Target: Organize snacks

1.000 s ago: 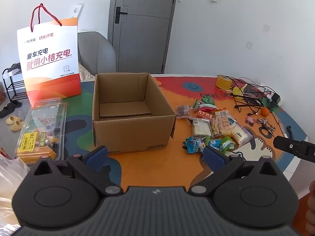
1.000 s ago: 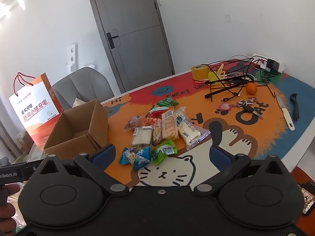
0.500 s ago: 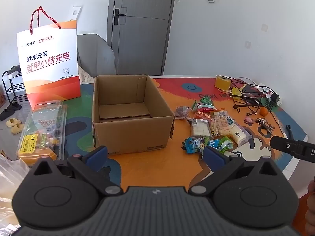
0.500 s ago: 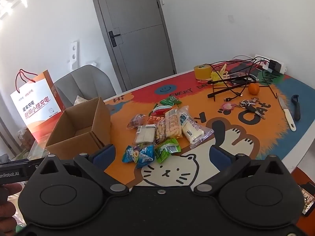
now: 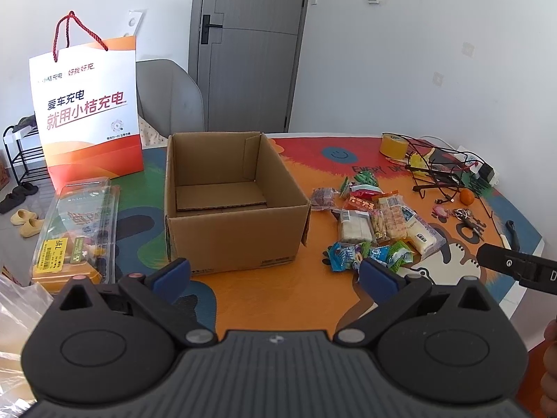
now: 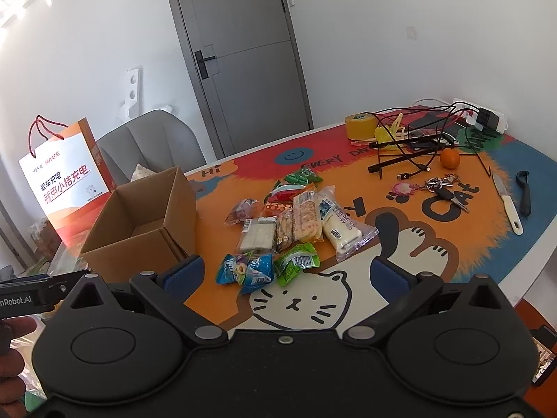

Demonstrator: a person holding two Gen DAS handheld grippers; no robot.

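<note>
1. Corrugated brown cardboard forms the open box [image 5: 233, 205], a plain rectangular carton with its flaps folded down inside; it stands on the table [image 5: 278, 289] with nothing visible in it.
2. Crinkly plastic snack packets [image 6: 289, 223] lie in a loose heap on the tabletop just right of the box, apart from it: glossy blue packs [image 6: 243, 268], green packs [image 6: 296, 261], a clear wrapper of pale wafers [image 6: 259, 233] and a long white bar pack [image 6: 339, 224].
3. Printed covering on the rounded table shows an orange field, a white cartoon cat face and bold lettering.
4. Matte black plastic makes up the left gripper [image 5: 275, 271]; its blue padded fingers stand wide apart, holding nothing, near the box's front wall.
5. Identical in build, the right gripper [image 6: 285, 275] has its blue pads spread apart and empty, just short of the blue and green packs.
6. Glossy paper bag [image 5: 87, 115] with red cord handles stands behind a clear ridged clamshell container [image 5: 76, 230], left of the box.
7. Farther right lie a tape roll [image 6: 360, 125], tangled black cables [image 6: 417, 142], a round orange [image 6: 450, 158], keys [image 6: 442, 188] and a white-handled knife [image 6: 506, 202].
</note>
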